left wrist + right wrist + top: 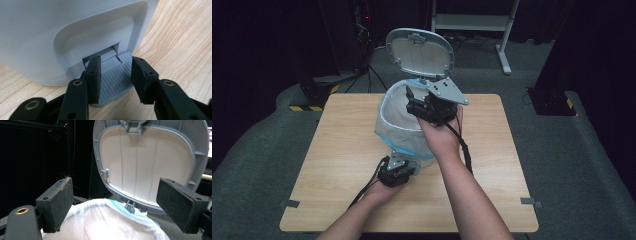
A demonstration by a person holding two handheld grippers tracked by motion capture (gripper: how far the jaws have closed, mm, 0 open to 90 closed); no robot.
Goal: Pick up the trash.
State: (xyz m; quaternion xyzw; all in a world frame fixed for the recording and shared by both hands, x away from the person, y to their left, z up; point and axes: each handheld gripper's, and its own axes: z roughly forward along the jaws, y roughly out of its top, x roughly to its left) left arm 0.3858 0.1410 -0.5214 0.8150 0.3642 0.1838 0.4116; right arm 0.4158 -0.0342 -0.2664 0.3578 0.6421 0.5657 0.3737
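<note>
Grey plastic pedal bin [404,135] stands near the middle of the light wooden table [337,150], its one oval grey lid [421,51] tipped up at twelve o'clock and its mouth lined with a single clear plastic bag with a blue edge [394,117]. At six o'clock of the bin, low against its base, the left gripper [396,172] rests on the table; in the left gripper view its two black jaws sit on the ribbed grey foot pedal [117,75], one at the pedal's nine o'clock edge and one at its three o'clock edge, pads [93,77] close in on it, though whether they squeeze or merely press down on it I cannot tell. The right gripper [412,97] hovers over the bin's rim at about two o'clock, jaws well apart with nothing between them; in the right gripper view they frame the bag [105,220] below and the pale underside of the lid [147,162] beyond. Count: one bin, one lid, one bag, one pedal, two grippers.
</note>
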